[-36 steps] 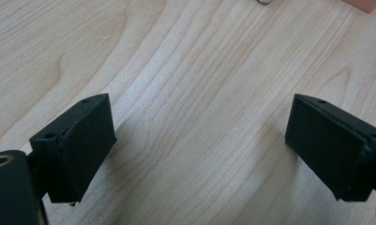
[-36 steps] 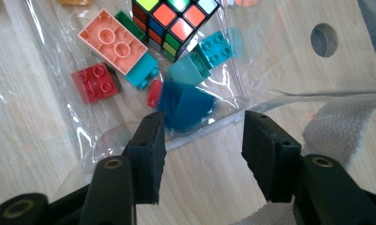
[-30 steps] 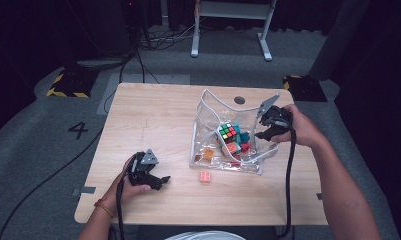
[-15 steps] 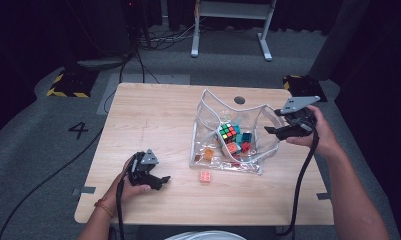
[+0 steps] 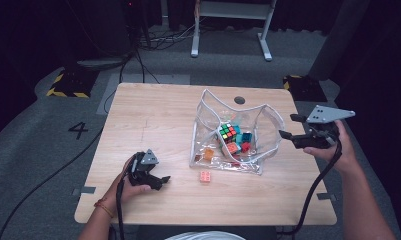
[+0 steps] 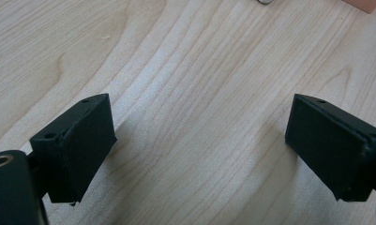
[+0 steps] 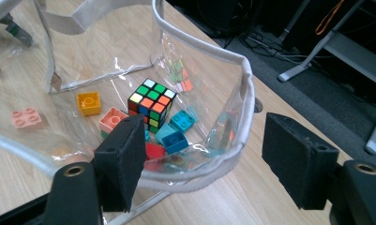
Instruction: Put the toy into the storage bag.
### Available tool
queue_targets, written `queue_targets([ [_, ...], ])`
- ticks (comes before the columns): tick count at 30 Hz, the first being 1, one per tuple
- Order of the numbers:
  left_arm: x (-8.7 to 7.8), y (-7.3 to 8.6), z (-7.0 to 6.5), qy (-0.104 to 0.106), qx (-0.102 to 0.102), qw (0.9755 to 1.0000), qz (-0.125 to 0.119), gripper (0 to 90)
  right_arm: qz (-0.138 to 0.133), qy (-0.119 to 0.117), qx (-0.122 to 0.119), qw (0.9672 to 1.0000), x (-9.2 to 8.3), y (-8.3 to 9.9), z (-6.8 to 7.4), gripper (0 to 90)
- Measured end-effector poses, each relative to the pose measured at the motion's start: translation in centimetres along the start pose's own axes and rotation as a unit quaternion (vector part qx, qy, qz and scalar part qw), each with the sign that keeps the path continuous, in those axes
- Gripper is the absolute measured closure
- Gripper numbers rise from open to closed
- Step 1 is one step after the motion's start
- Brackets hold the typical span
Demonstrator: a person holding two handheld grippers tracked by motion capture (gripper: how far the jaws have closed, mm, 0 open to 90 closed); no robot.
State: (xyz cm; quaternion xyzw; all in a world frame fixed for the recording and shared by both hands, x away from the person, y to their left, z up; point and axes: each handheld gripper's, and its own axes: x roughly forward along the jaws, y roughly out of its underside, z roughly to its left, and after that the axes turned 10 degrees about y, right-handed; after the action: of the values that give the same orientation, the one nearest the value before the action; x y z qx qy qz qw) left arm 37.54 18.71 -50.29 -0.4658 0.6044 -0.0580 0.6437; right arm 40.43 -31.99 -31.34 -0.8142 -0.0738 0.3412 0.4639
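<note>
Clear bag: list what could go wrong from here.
1. The clear bag is soft and stands open by itself; with the right gripper open beside its rim, the mouth may sag shut.
2. The pink brick lies outside the bag; the left gripper, resting open on the table, might push it away rather than grasp it.

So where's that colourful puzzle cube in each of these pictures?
High view: the cube sits right of centre, inside the clear bag.
Left gripper view: bare tabletop, no cube.
Right gripper view: the cube sits centre-left, among bricks.
Shared landmark: the pink brick outside the bag.
</note>
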Motion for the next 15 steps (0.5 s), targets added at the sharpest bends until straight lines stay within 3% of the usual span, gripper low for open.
queue_targets([
  [3,0.0,0.0,0.0,0.001,-0.001,1.0,0.0,8.7,-0.004,-0.006,0.012,0.9999,-0.7,0.7,0.1,31.2],
  [8,0.0,0.0,0.0,-0.001,0.0,1.0,0.0,8.7,-0.006,-0.011,0.01,0.9999,-1.2,2.1,0.7,30.7],
  [15,0.0,0.0,0.0,0.0,-0.001,1.0,0.0,8.7,0.003,-0.021,0.021,0.9996,-0.7,5.1,1.9,30.7],
])
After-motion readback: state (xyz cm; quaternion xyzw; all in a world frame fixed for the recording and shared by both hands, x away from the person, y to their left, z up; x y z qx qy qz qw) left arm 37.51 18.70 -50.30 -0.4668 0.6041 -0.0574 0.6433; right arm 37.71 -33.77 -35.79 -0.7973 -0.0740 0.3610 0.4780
